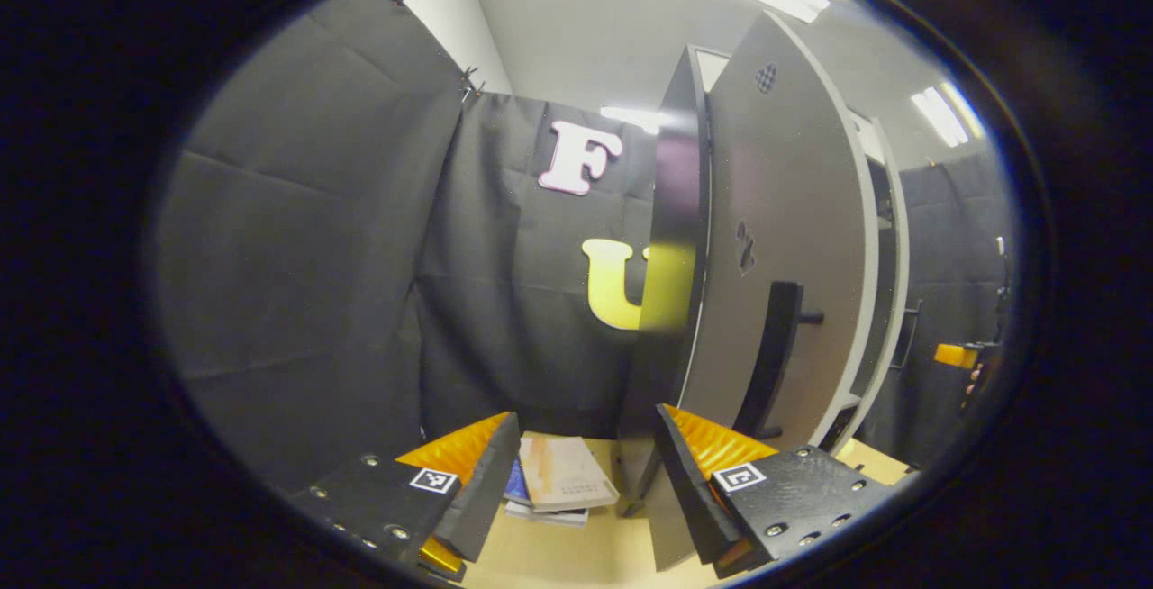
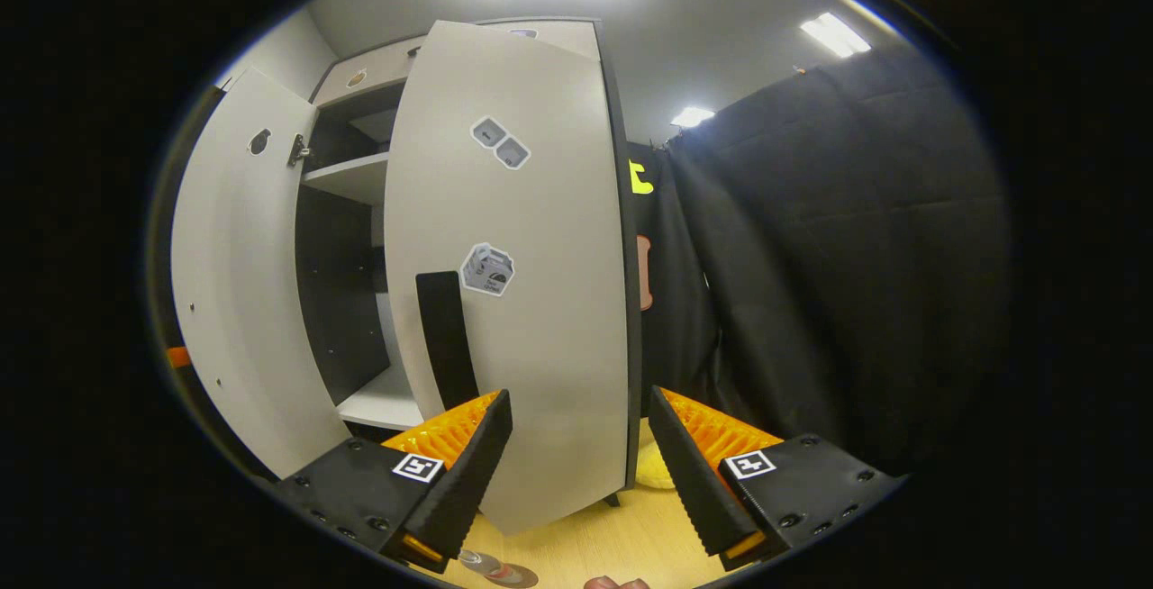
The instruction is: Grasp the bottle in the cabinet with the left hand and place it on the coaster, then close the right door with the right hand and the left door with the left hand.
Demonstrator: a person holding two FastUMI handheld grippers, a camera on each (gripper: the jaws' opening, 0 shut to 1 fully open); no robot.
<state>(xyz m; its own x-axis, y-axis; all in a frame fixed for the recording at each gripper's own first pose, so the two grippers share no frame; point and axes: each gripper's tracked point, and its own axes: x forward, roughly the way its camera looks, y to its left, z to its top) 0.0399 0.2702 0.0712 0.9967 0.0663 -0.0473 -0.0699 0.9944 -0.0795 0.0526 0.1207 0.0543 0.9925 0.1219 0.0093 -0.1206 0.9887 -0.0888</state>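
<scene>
The grey cabinet stands with both doors swung out. In the left gripper view, my left gripper [image 1: 585, 415] is open and holds nothing, just left of the left door [image 1: 784, 211] with its black handle [image 1: 776, 355]. In the right gripper view, my right gripper [image 2: 578, 394] is open, its fingers on either side of the lower part of the right door [image 2: 540, 301], close to it. That door's black handle [image 2: 446, 337] is above my left finger. A small clear and red thing [image 2: 494, 569], cut off at the bottom edge, may be the bottle. I cannot make out the coaster.
The left door's inner face [image 2: 234, 301] stands wide at the left, with shelves [image 2: 347, 179] behind it. A stack of books [image 1: 558, 481] lies on the wooden table [image 1: 576, 553] ahead of my left gripper. A yellow thing [image 2: 653, 474] lies by the cabinet's foot. The other gripper [image 1: 959, 355] is far right.
</scene>
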